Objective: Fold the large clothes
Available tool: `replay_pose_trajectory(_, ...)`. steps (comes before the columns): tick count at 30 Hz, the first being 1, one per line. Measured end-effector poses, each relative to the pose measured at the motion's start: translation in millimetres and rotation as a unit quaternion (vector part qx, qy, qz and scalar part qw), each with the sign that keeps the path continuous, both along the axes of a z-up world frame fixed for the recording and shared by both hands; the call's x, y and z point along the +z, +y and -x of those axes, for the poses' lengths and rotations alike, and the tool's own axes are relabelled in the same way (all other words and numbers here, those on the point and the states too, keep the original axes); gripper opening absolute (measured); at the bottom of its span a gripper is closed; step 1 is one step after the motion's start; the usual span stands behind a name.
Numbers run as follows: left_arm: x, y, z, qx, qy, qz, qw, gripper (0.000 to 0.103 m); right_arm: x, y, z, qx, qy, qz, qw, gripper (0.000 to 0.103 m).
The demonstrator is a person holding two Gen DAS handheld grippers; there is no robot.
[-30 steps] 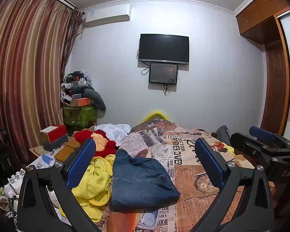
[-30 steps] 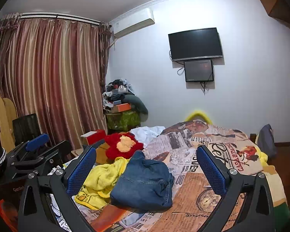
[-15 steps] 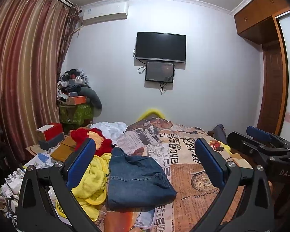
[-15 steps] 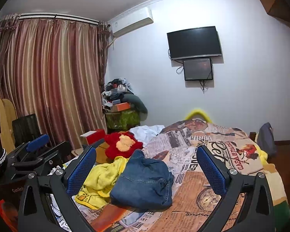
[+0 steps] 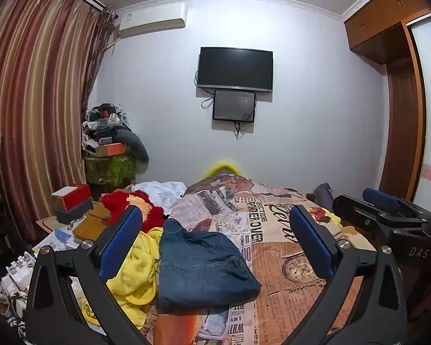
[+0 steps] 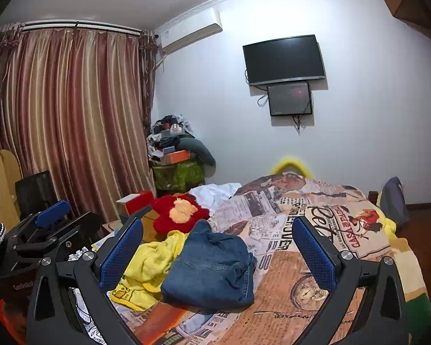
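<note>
Folded blue jeans (image 5: pixel 204 267) lie on the bed with the newspaper-print cover (image 5: pixel 275 258); they also show in the right wrist view (image 6: pixel 212 270). A crumpled yellow garment (image 5: pixel 138 267) lies just left of them, also in the right wrist view (image 6: pixel 149 264). My left gripper (image 5: pixel 215 241) is open and empty, held above the near end of the bed. My right gripper (image 6: pixel 218 247) is open and empty too, to the right of the left one. Each gripper shows at the edge of the other's view.
A red plush (image 5: pixel 135 204) and white cloth (image 5: pixel 163 189) lie behind the clothes. Boxes and clutter (image 5: pixel 71 201) crowd the bed's left side. A piled stand (image 5: pixel 109 155) is in the corner by the curtain. A wardrobe (image 5: pixel 399 86) stands at right.
Both grippers have drifted slightly; the left view has shifted a little so the jeans sit a bit lower and nearer. Both stay open and empty.
</note>
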State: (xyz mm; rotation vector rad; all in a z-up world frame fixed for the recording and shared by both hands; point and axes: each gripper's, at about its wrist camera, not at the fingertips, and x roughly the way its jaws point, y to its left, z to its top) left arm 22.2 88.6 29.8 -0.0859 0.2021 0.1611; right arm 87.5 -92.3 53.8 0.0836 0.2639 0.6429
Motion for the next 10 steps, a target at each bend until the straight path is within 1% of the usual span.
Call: replay_pose_trajectory(10,-3.2,3.9,-3.4,0.004,0.007,0.008,0.9999,0.103,-2.7,0.6,-1.9,0.000,0.006,0.001,1.000,0.103)
